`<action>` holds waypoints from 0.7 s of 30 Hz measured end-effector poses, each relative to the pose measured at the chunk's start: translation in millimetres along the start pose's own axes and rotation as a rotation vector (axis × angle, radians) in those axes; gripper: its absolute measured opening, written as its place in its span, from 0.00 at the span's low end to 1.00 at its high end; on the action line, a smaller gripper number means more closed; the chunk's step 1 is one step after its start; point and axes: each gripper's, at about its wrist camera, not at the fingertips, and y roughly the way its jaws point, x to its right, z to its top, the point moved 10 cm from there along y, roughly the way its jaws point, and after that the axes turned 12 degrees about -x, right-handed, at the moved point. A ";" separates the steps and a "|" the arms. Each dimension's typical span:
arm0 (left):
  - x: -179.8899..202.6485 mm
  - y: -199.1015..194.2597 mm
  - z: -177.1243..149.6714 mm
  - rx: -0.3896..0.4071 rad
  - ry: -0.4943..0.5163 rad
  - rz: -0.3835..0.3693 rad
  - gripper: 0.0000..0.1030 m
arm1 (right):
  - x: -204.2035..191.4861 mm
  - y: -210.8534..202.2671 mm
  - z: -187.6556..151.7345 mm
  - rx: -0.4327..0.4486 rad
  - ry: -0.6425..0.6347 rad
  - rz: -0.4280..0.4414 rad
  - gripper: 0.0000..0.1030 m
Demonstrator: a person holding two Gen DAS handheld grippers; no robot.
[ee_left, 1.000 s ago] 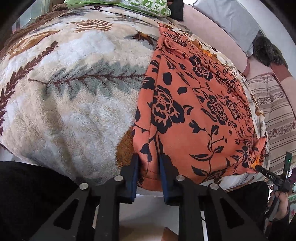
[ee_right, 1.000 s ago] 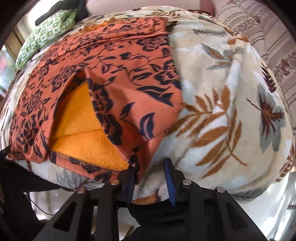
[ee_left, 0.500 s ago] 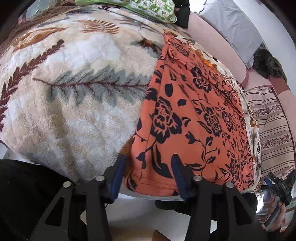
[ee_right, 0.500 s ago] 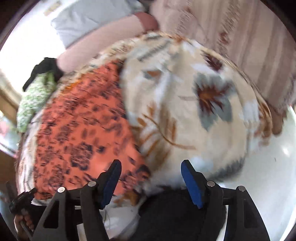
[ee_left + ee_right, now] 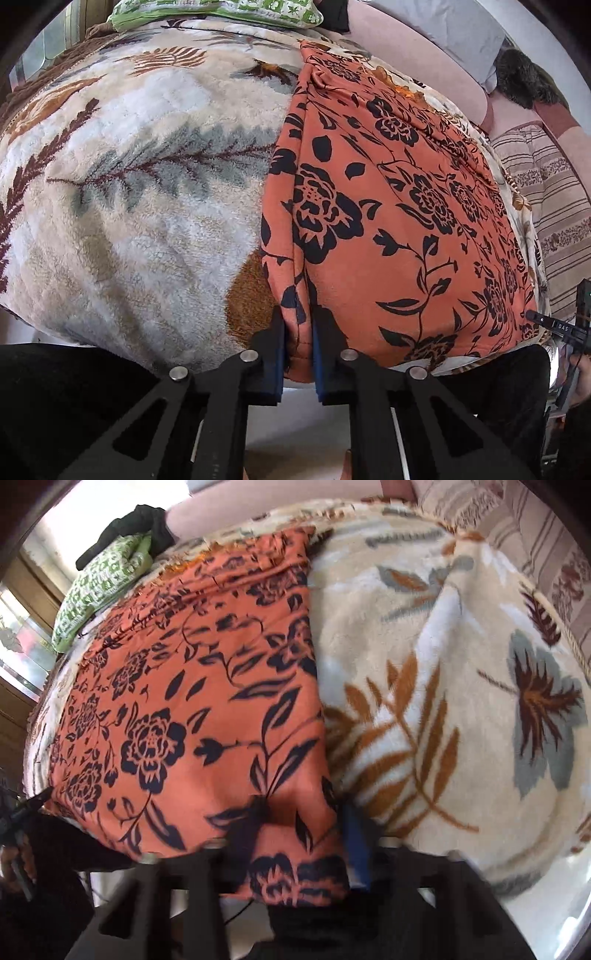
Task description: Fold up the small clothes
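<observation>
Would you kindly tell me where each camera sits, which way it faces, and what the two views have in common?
Left wrist: on the left gripper, looking down at the near left corner of the orange floral garment, which its fingers pinch; the other gripper shows far right.
Right wrist: on the right gripper, closed on the near right corner; a hand shows far left.
Shared: garment, leaf-patterned blanket, green pillow.

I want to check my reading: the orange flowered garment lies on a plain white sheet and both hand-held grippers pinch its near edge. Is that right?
Not a plain sheet: in both wrist views the orange flowered garment lies on a fluffy leaf-patterned blanket. The rest holds.
</observation>
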 end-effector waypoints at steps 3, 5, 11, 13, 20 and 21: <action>-2.4 0.7 0.5 0.000 -0.020 -0.012 0.14 | 6.8 -7.7 -4.2 0.002 0.046 0.031 0.08; -0.7 3.1 1.3 -0.011 -0.027 -0.023 0.24 | 8.7 -5.9 -2.2 0.015 0.076 0.100 0.10; 17.9 4.8 1.2 -0.015 0.058 0.003 0.39 | 13.7 3.7 -10.0 -0.047 0.097 0.172 0.22; 14.3 3.0 3.2 -0.025 0.051 -0.001 0.07 | 13.3 4.0 -9.9 -0.069 0.108 0.205 0.18; 18.8 -36.1 21.0 0.041 0.019 -0.134 0.07 | 3.1 -28.0 5.7 0.001 0.182 0.449 0.06; 22.6 -43.1 27.5 0.057 0.022 -0.149 0.07 | 1.2 -36.1 11.5 0.029 0.190 0.494 0.06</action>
